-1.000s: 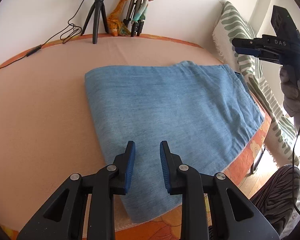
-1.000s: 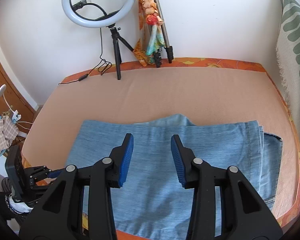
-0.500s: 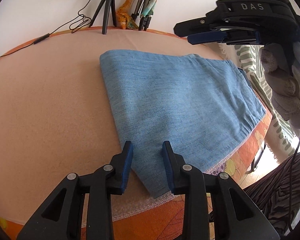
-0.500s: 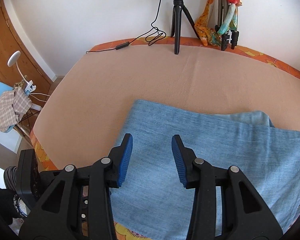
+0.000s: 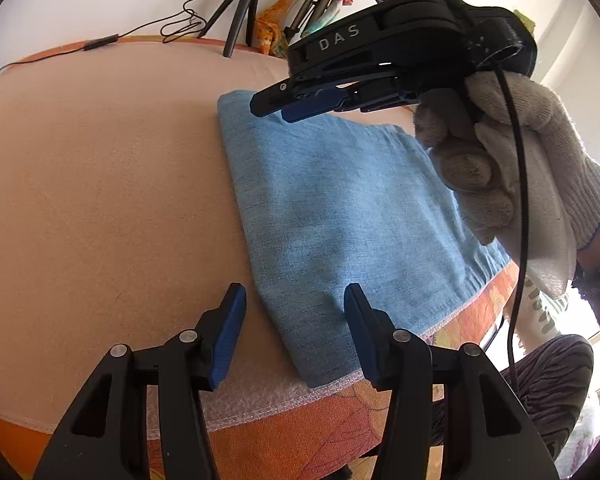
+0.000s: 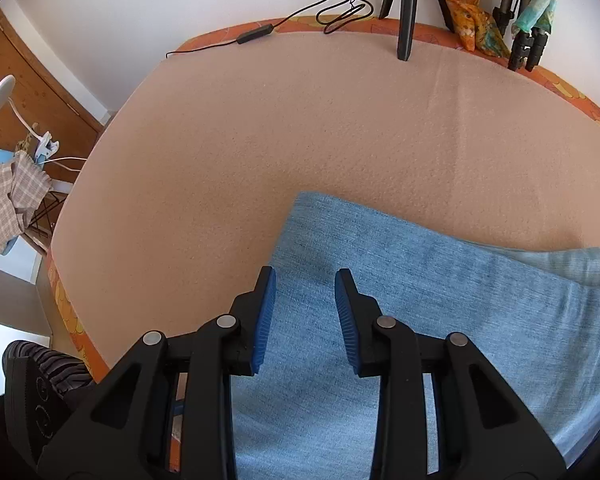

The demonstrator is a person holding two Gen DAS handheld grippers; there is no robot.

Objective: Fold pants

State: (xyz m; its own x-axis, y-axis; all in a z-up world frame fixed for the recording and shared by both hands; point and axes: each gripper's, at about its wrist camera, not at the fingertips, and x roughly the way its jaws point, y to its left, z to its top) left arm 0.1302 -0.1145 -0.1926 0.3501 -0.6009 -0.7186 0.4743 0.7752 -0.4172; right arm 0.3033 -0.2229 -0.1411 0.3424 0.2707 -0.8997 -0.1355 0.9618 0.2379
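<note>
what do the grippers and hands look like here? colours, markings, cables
Both grippers, left and right, are black plastic with ribbed blue pads and silver pivot pins. The right one's side reads "DAS" in grey, and a black cable hangs from it. Its hand wears a soiled off-white knit glove.

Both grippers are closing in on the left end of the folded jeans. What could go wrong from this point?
The left gripper, jaws open, straddles the near corner of the pants at the blanket's edge; it may pinch only the top layer, or the blanket too. The right gripper, also open, hovers over the same end, so an uneven lift could skew the fold. Its cable hangs close by.
</note>
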